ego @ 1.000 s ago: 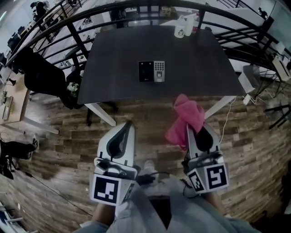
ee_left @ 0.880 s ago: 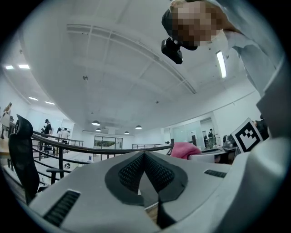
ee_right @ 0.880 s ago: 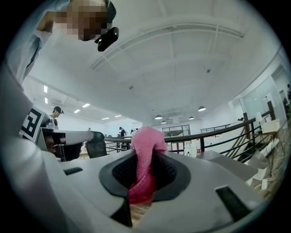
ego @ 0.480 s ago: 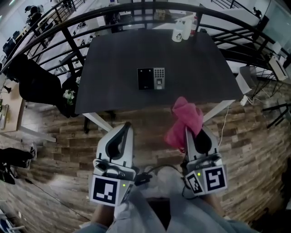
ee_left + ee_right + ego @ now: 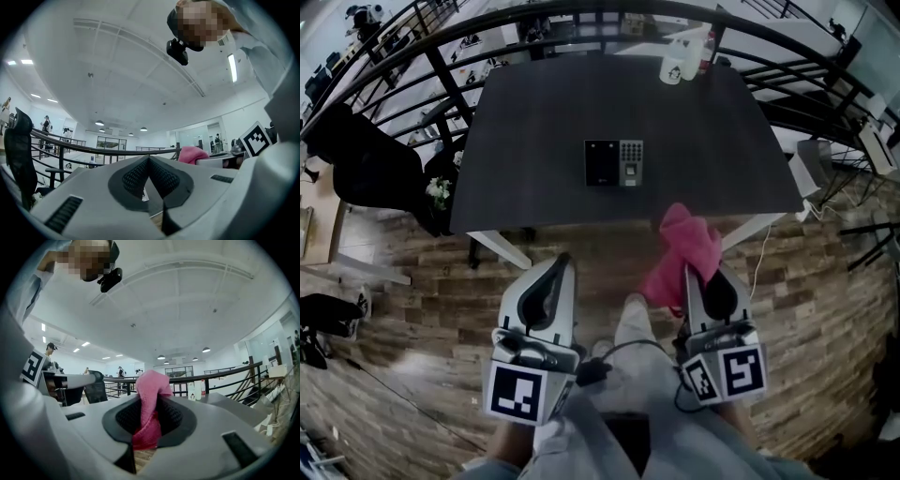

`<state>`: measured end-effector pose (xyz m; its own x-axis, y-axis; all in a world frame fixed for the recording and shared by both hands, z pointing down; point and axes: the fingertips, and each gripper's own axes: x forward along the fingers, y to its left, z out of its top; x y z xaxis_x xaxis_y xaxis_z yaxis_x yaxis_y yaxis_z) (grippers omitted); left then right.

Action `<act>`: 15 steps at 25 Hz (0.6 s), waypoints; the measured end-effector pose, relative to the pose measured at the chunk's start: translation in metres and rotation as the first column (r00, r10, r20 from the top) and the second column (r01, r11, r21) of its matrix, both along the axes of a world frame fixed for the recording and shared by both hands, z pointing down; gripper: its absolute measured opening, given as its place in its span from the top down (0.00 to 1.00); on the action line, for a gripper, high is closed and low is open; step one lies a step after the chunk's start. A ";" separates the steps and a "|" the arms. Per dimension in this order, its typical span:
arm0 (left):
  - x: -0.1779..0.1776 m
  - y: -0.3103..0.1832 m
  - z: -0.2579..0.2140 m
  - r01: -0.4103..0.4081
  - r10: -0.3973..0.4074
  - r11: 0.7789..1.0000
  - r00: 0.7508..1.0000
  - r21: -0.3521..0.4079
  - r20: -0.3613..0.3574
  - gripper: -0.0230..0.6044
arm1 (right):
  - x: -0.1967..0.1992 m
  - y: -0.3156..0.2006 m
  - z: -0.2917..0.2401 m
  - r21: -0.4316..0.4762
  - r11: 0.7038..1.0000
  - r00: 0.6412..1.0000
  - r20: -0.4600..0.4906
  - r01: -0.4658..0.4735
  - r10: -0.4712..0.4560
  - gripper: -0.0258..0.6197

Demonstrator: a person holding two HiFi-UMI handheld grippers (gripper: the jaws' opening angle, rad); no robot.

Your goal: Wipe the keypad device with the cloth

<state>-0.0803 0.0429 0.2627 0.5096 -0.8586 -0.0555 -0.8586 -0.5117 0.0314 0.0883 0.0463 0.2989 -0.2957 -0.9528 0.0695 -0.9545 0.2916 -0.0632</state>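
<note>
The keypad device [image 5: 613, 162], black with a grey key panel at its right, lies flat in the middle of the dark table [image 5: 534, 141]. My right gripper [image 5: 701, 270] is shut on a pink cloth [image 5: 682, 253] that bunches above its tips; the cloth [image 5: 149, 413] fills the space between the jaws in the right gripper view. My left gripper [image 5: 559, 269] is shut and empty, its pads [image 5: 161, 176] meeting at the tips. Both grippers hang over the wood floor, short of the table's near edge.
A white bottle [image 5: 672, 60] and another container stand at the table's far right edge. Black railings [image 5: 441, 56] curve behind the table. A black chair [image 5: 366, 155] sits at the left, and a white box [image 5: 816, 164] with a cable at the right.
The view has shifted slightly; the table and device sit a little nearer. Both grippers keep their places and the cloth stays held.
</note>
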 end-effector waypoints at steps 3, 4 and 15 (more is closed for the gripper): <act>-0.002 -0.013 0.001 0.024 -0.024 1.000 1.000 -0.007 -0.007 0.96 | -0.004 -0.017 0.002 -0.005 1.000 1.000 -0.011 0.026 -0.026 0.85; -0.002 -0.017 0.002 0.030 -0.030 1.000 1.000 -0.009 -0.007 0.96 | -0.006 -0.023 0.002 -0.006 0.999 0.999 -0.017 0.037 -0.037 0.85; 0.008 -0.083 0.006 0.136 -0.136 0.990 0.991 -0.033 -0.010 0.96 | 0.008 -0.106 0.008 -0.037 0.990 0.991 0.015 0.133 -0.132 0.85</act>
